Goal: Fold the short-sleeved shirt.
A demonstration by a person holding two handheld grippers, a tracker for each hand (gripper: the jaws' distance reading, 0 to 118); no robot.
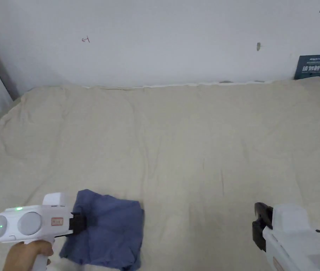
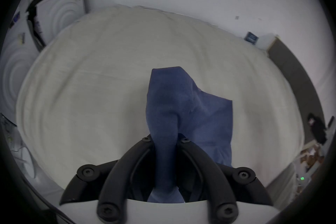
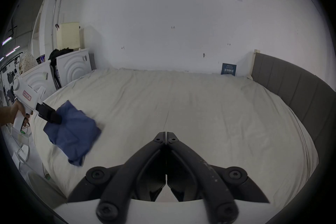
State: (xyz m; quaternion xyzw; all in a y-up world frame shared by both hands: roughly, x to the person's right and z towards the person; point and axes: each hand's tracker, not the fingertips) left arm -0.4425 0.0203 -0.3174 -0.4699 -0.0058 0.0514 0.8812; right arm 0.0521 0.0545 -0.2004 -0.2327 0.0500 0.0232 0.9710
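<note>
Wide bed [image 1: 198,141] under a wrinkled beige sheet, white wall [image 1: 162,38] behind it with small marks, dark blue sign [image 1: 314,66] leaning at the far right corner, grey padded headboard [image 3: 291,82] along one side, white ribbed panels [image 3: 72,66] by the other side

The shirt [image 1: 108,229] lies on the bed [image 1: 191,148], near its front left; the wall [image 1: 155,42] stands behind.

One blue shirt [image 1: 110,229], two hand-held grippers, left [image 1: 80,223] and right [image 1: 259,226], one bed [image 1: 191,141], one wall sign [image 1: 314,66]
</note>
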